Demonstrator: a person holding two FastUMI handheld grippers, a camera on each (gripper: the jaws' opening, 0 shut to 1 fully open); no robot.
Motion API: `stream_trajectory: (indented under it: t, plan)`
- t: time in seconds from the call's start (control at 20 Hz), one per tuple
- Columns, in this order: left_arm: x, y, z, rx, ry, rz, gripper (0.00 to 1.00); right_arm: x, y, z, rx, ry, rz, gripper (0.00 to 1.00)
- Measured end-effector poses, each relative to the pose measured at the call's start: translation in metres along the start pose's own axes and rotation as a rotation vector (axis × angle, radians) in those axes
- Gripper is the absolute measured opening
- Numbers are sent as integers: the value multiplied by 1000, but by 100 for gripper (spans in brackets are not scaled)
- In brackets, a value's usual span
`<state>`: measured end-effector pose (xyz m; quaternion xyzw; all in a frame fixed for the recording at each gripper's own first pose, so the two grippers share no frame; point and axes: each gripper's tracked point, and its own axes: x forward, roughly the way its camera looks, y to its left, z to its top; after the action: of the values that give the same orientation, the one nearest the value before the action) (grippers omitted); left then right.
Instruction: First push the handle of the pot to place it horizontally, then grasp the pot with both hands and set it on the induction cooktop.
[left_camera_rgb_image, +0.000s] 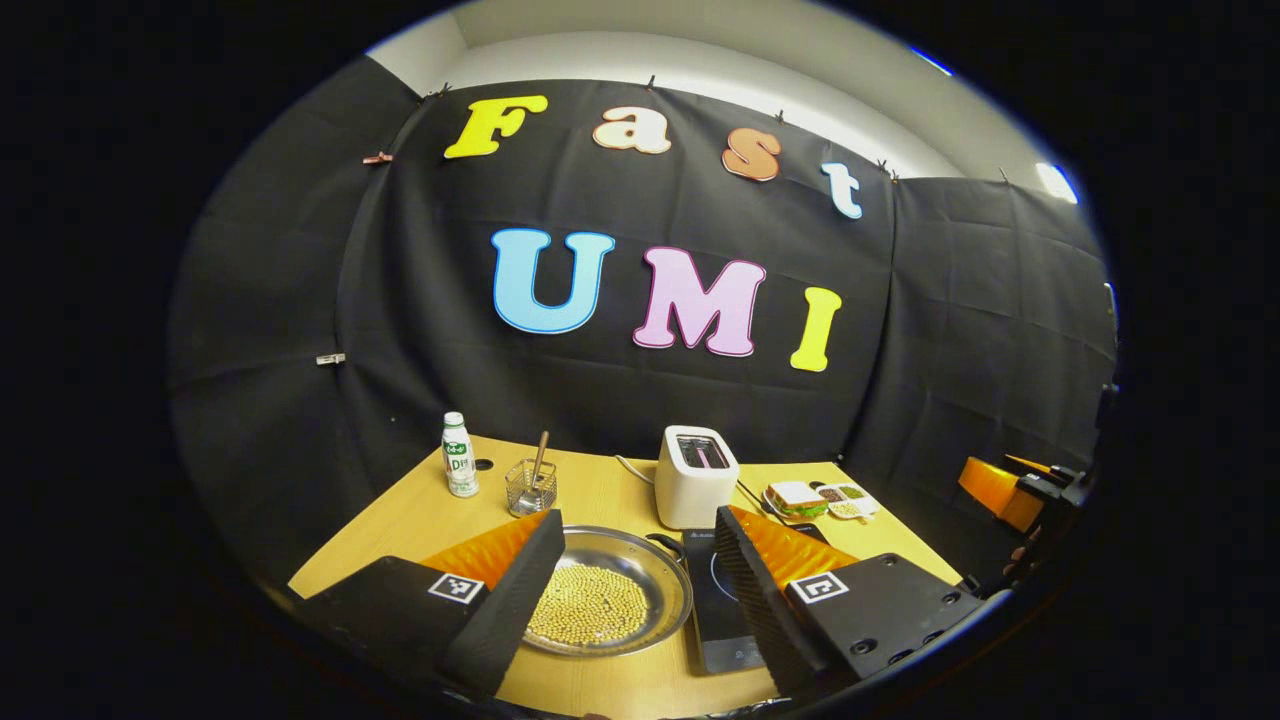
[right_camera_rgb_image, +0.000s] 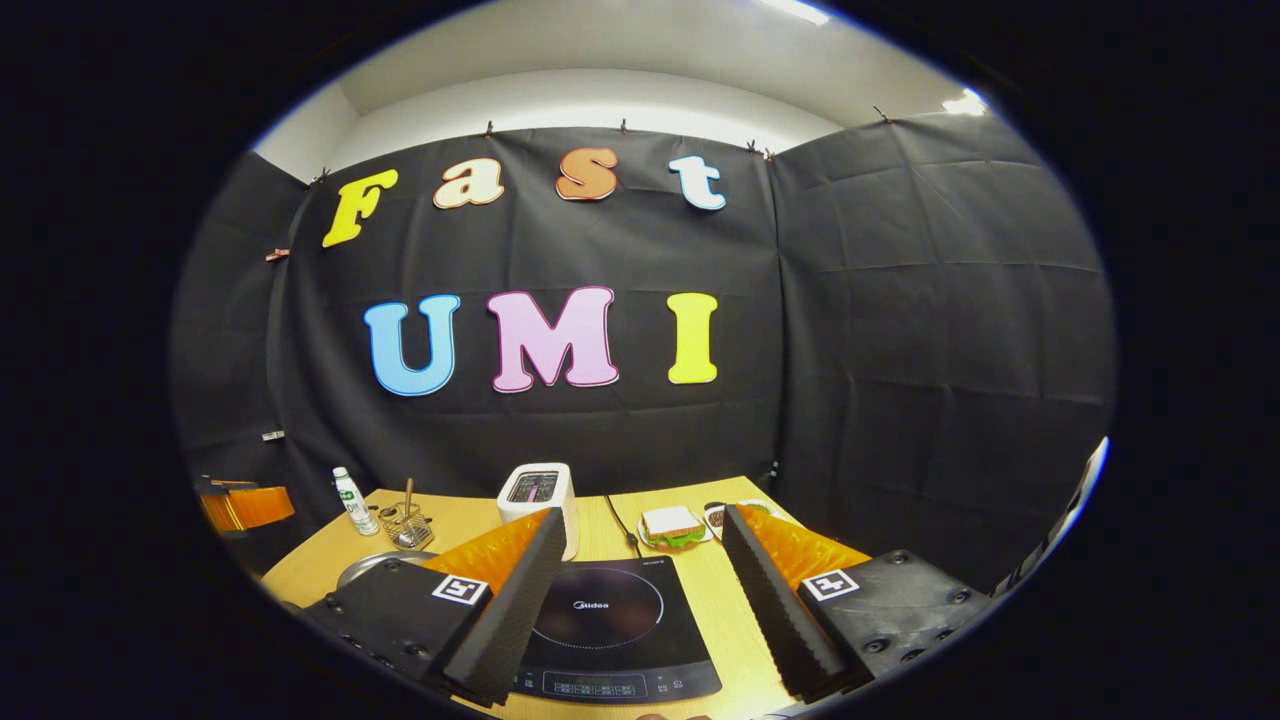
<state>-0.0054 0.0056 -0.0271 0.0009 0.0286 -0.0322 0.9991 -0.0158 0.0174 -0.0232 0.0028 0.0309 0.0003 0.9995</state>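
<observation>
Both of my grippers, left (left_camera_rgb_image: 630, 580) and right (right_camera_rgb_image: 640, 600), hang spread and empty, the pot (left_camera_rgb_image: 610, 600) of beans low center beside the cooktop (right_camera_rgb_image: 610, 620); a hard handle (left_camera_rgb_image: 665, 543) shove could spill beans.

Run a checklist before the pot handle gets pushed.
1. Left tongs open, holding nothing: ok.
2. Right tongs open, holding nothing: ok.
3. Pot on the table, beans inside, beside the cooktop: ok.
4. Handle horizontal: not ok; it points toward the toaster.
5. Cooktop surface bare, ready for the pot: ok.
6. Room to swing the handle without touching the toaster: cannot tell.
</observation>
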Motion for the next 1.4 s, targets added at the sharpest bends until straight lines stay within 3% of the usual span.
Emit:
stream_trajectory:
  t: [0.15, 0.45, 0.65, 0.7, 0.8, 0.85, 1.0, 1.1, 1.4]
  plan:
    - [-2, 1, 0, 12, 3, -8, 98, -2, 3, 1, -2, 0, 11, 98]
    - [0, 0, -10, -16, 72, -70, 93, -1, 5, 3, 3, 0, 26, 98]
    - [4, 12, -16, -11, 109, -78, 75, -2, 6, 2, 1, -3, 34, 98]
    - [6, 13, -19, -13, 124, -87, 62, -2, 7, 1, 1, 0, 36, 98]
    - [7, 19, -27, -2, 151, -93, 51, -3, 8, 1, 2, 3, 39, 98]
    - [7, 22, -32, 2, 166, -97, 52, -4, 9, 0, 2, 5, 40, 98]
    - [7, 23, -48, -4, 222, -122, 20, -6, 10, -2, -4, 7, 42, 98]
    - [9, 33, -57, 1, 242, -96, 9, -7, 11, -7, -15, 15, 47, 98]
    - [10, 40, -87, -2, 299, -117, 5, -7, 14, -17, -27, 51, 51, 98]
